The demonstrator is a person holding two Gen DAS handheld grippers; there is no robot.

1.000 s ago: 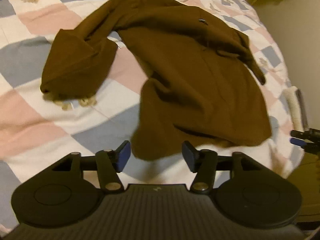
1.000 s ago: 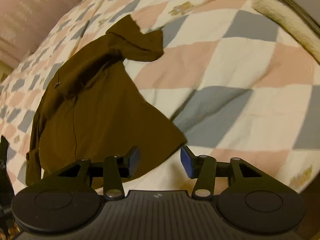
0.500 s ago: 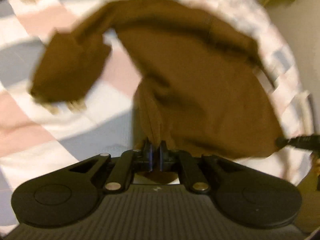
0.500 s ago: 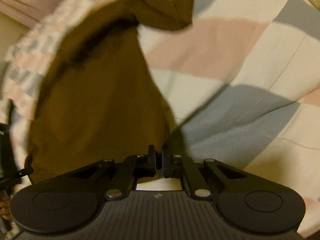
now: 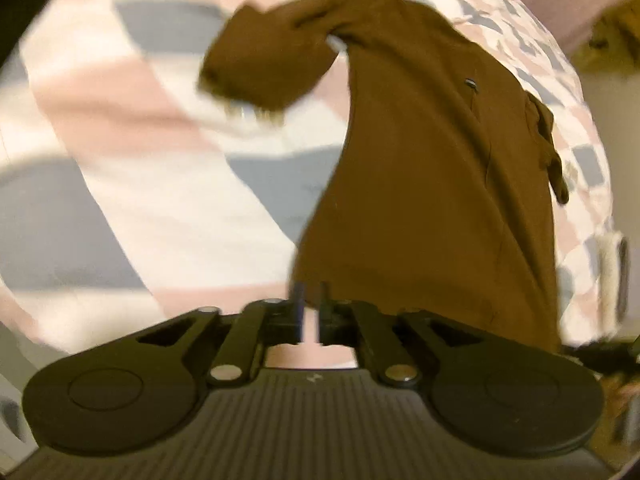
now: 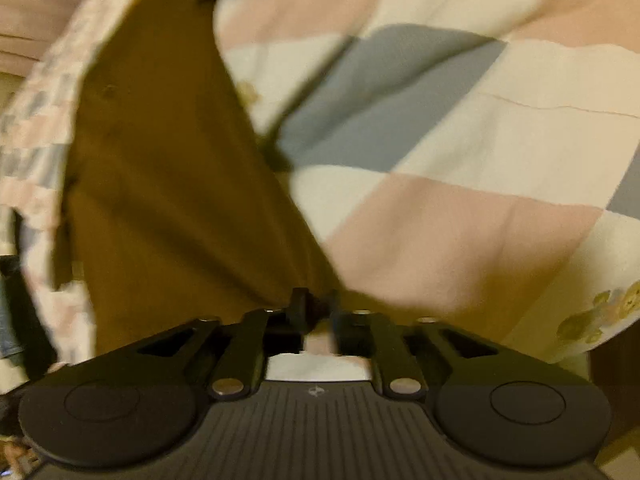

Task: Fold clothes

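Both views are motion-blurred. The brown garment [image 5: 432,184] lies stretched across the checkered quilt [image 5: 120,184]; left gripper [image 5: 310,300] and right gripper [image 6: 316,306] each pinch its near hem, contact partly hidden.

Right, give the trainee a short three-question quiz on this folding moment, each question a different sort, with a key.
1. True or false: the left gripper holds the sleeve of the brown garment.
2. Multiple choice: what does the garment lie on? A) a wooden floor B) a checked quilt C) a folding board
3. Fill in: the right gripper has its jaws nearly closed on the garment's ____ edge.

Key
1. False. It pinches the near bottom edge; the sleeve lies far off, untouched.
2. B
3. Bottom; the right wrist view shows the cloth bunching into the jaws.
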